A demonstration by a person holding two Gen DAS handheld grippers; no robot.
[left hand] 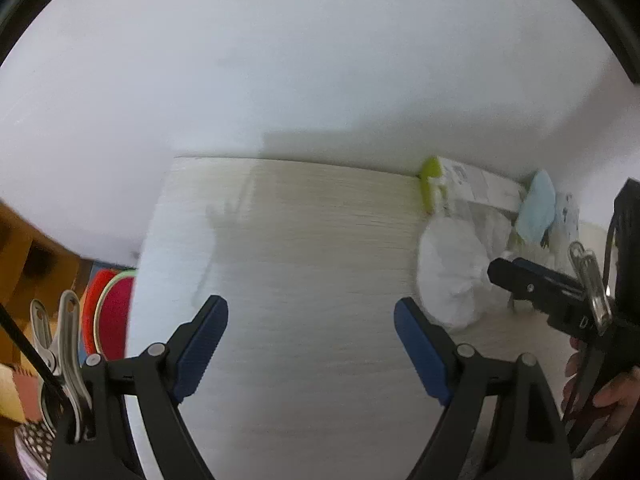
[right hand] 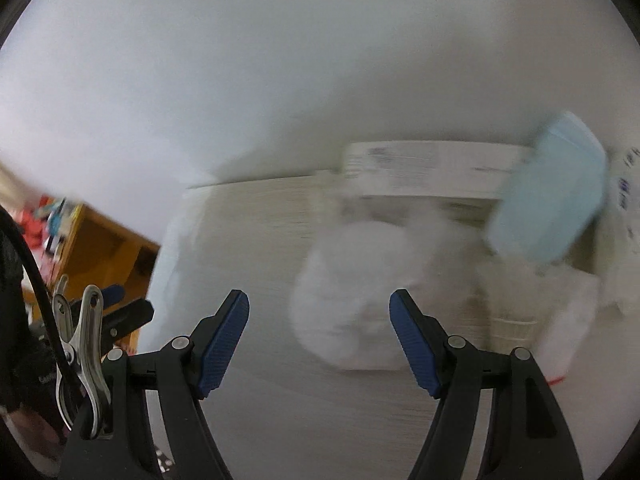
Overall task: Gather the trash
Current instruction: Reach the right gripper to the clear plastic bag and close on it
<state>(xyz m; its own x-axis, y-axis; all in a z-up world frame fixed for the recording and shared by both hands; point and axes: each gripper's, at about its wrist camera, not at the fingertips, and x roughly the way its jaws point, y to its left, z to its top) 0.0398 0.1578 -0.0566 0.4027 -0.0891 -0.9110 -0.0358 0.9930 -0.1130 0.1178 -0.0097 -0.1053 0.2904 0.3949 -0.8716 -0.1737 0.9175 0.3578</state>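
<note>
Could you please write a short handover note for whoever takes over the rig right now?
Left gripper: open, holding nothing, over bare table.
Right gripper: open, holding nothing, pointed at the white bag, not touching it as far as the blur shows.
Things: the white bag sits on the table's right part; behind it, along the wall, lie a white box, a light blue pack and a green item.
Done: nothing collected that these views show.
Left: probably grasp the white bag first, then gather whatever else counts as trash.
</note>
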